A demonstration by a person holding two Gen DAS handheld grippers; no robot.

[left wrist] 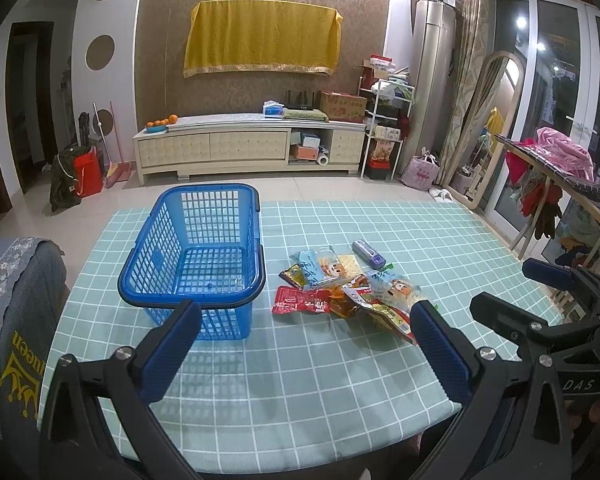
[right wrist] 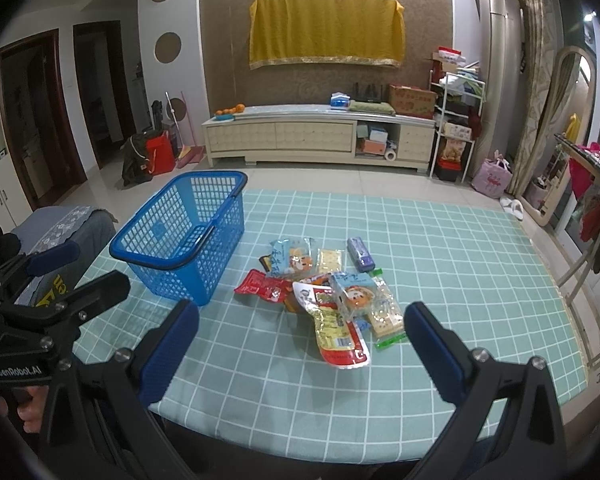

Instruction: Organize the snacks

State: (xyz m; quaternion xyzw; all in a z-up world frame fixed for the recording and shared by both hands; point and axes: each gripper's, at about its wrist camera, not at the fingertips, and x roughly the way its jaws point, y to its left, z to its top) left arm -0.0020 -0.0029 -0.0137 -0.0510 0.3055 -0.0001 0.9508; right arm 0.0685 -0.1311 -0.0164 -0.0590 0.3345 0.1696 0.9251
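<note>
A blue plastic basket (left wrist: 204,240) stands empty on the teal checked tablecloth (left wrist: 340,380), also in the right wrist view (right wrist: 180,232). To its right lies a pile of snack packets (left wrist: 352,288) (right wrist: 324,296): a red packet (left wrist: 300,300), blue cartoon packets (right wrist: 352,292), a red-and-white pouch (right wrist: 340,336) and a purple packet (left wrist: 368,254) at the far side. My left gripper (left wrist: 306,316) is open and empty, just short of the basket and pile. My right gripper (right wrist: 302,320) is open and empty, just short of the pile. Each gripper shows in the other's view.
A grey chair back (left wrist: 16,320) with a yellow crown logo stands at the table's left edge. Beyond the table are tiled floor, a cream TV cabinet (left wrist: 248,148), a shelf rack and a clothes rack (left wrist: 560,184) at the right.
</note>
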